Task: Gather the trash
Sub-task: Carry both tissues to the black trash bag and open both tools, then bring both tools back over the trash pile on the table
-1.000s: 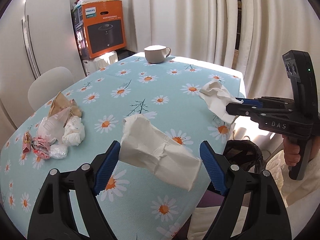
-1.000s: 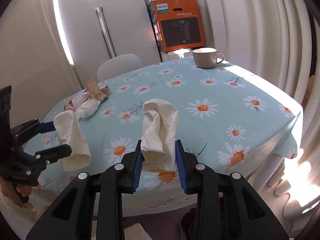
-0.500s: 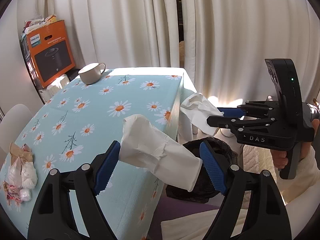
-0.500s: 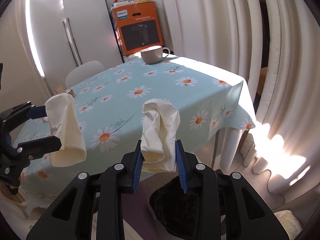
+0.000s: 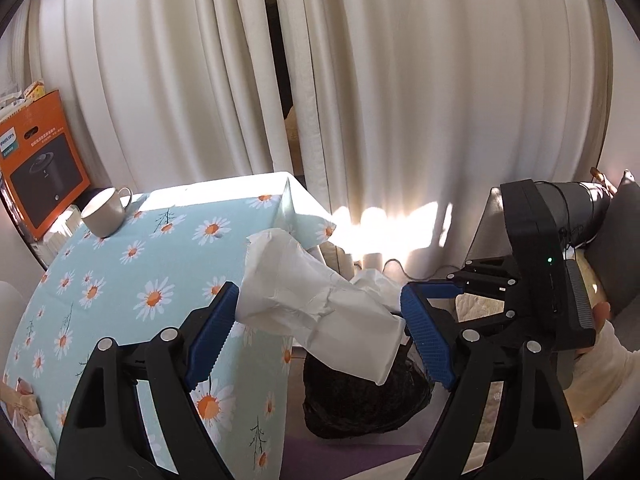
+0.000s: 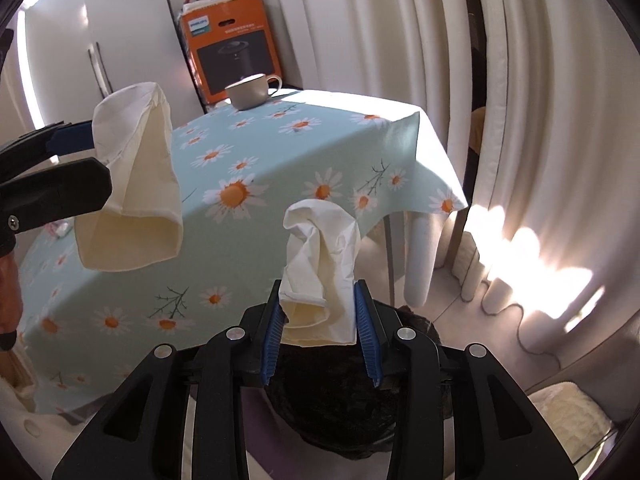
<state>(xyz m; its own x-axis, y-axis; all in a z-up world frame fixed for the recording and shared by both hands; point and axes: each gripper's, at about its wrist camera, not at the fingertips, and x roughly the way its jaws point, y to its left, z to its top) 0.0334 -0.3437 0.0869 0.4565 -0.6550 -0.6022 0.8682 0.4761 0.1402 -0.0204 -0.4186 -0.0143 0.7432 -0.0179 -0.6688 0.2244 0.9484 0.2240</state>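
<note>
Black bin bag (image 6: 348, 412) mostly behind right claw (image 6: 320, 334)

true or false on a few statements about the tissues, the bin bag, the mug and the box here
1. Each gripper has a white tissue between its jaws. True: the left gripper has one tissue, the right gripper the other tissue.
2. The black bin bag sits on the table. False: it is on the floor beside the table.
3. The mug lies tipped over. False: it stands upright.
4. An orange box stands behind the mug. True.
</note>
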